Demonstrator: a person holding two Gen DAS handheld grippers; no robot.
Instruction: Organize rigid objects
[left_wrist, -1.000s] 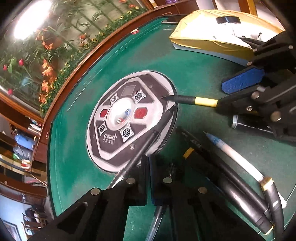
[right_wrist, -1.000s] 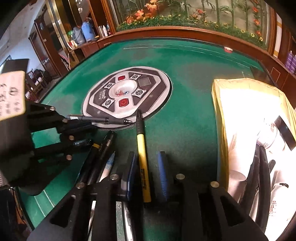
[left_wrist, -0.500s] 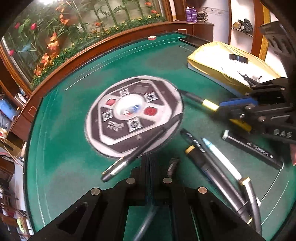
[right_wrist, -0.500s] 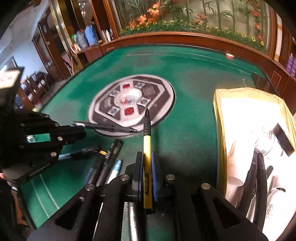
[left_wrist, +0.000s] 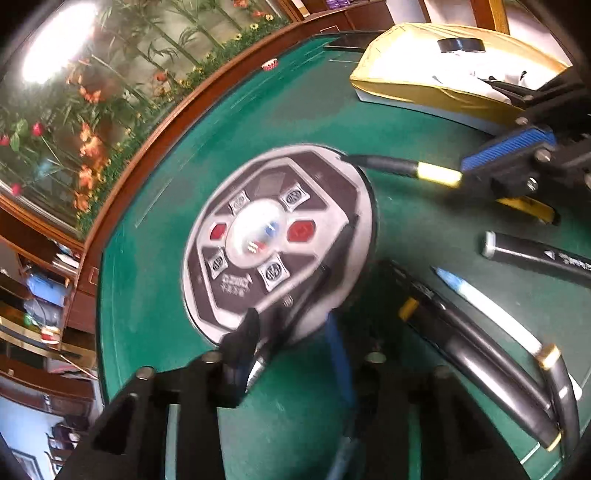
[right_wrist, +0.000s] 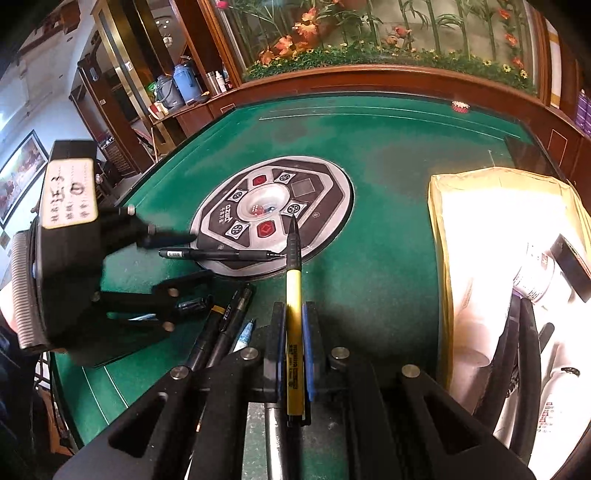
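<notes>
Right wrist view: right gripper (right_wrist: 294, 354) clamps the yellow pen (right_wrist: 294, 314) above the felt; left gripper (right_wrist: 177, 266) gapes around the black pen (right_wrist: 221, 254). Best keep both level.

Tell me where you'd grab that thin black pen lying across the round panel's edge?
Probably mid-barrel on the thin black pen, from above, fingers either side of its length. It lies flat, long and narrow, so only its width fits between them. The open left gripper is at its blunt end.

Motion-blurred black pen (left_wrist: 314, 291), tail hidden
</notes>
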